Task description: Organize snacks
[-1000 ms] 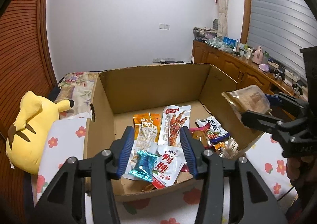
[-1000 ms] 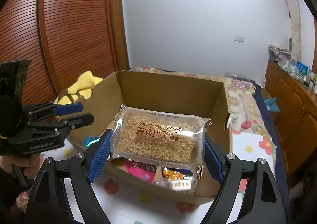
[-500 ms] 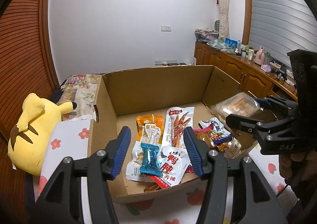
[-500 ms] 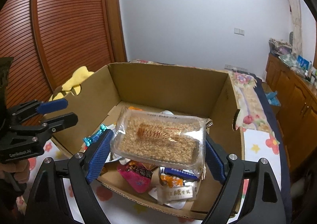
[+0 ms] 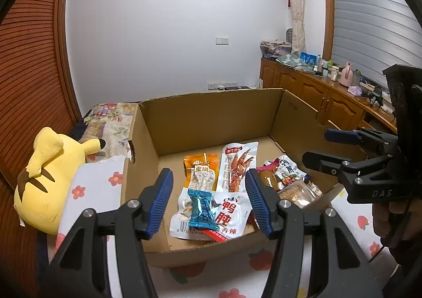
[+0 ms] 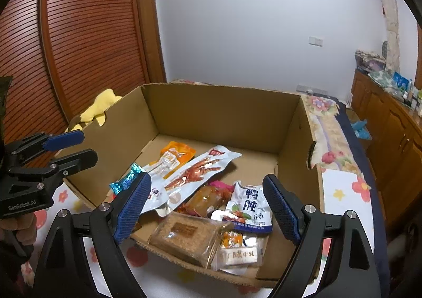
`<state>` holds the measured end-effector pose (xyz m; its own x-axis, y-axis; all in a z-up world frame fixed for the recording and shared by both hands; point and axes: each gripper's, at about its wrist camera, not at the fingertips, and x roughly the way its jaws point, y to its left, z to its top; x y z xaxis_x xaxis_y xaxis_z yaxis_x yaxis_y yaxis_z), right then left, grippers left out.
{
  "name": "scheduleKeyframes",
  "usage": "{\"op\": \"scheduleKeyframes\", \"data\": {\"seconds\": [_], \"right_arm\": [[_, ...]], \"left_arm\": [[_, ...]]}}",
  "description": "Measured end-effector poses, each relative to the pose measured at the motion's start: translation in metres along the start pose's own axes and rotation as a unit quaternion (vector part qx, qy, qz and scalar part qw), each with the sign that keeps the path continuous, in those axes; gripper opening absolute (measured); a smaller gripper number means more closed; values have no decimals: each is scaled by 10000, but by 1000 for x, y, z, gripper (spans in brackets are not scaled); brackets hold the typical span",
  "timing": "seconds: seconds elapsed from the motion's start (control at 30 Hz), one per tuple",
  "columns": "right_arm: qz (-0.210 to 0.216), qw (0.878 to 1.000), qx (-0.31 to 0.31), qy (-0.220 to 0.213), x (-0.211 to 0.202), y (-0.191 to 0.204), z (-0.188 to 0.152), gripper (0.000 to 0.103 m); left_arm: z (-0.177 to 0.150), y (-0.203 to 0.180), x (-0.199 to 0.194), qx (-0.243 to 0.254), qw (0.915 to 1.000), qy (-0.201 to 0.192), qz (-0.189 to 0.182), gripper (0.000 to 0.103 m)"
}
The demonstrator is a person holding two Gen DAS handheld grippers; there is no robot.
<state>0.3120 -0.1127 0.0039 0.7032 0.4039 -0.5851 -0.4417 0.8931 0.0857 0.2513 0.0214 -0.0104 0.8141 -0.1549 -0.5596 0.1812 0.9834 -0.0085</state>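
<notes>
Both my left gripper (image 5: 209, 199) and right gripper (image 6: 207, 208) hang wide-jawed, empty; sesame candy pack (image 6: 186, 236) lies in the cardboard box (image 6: 219, 113), lower centre. Placing looks finished; next, find another snack.

A brown cardboard box (image 5: 211, 118) sits on white cloth (image 5: 97, 179) with red flowers, beside a yellow plush (image 5: 44, 179).

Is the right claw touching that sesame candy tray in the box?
Apart. The right wrist view shows the right claw open above the sesame candy tray.
</notes>
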Motion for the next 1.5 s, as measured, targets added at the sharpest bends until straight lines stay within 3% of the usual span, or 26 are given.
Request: {"op": "scheduleKeyframes", "data": {"seconds": [0.17,0.27,0.5,0.6,0.87,1.13,1.5], "right_arm": [[-37,9999,16,-95,-11,4,-2,89],[-57,9998,23,-170,-20,7,-3,89],[-182,9987,-28,-476,-52,17,-4,92],[-246,9977,-28,-627,-65,20,-4,94],[-404,9937,80,-1038,-101,27,-7,101],[-780,9888,175,-1256,-129,38,-14,103],[-1040,9844,219,-1404,-164,46,-34,103]], "left_arm": [[-1,-6,-15,40,9999,-156,57,61],[-2,-8,-27,8,9995,-293,70,70],[1,-16,-56,36,9978,-608,252,76],[3,-17,-70,19,9962,-758,424,92],[1,-25,-98,51,9912,-1007,858,96],[-8,-37,-123,81,9918,-1122,606,98],[-25,-53,-155,69,9918,-1141,574,98]]}}
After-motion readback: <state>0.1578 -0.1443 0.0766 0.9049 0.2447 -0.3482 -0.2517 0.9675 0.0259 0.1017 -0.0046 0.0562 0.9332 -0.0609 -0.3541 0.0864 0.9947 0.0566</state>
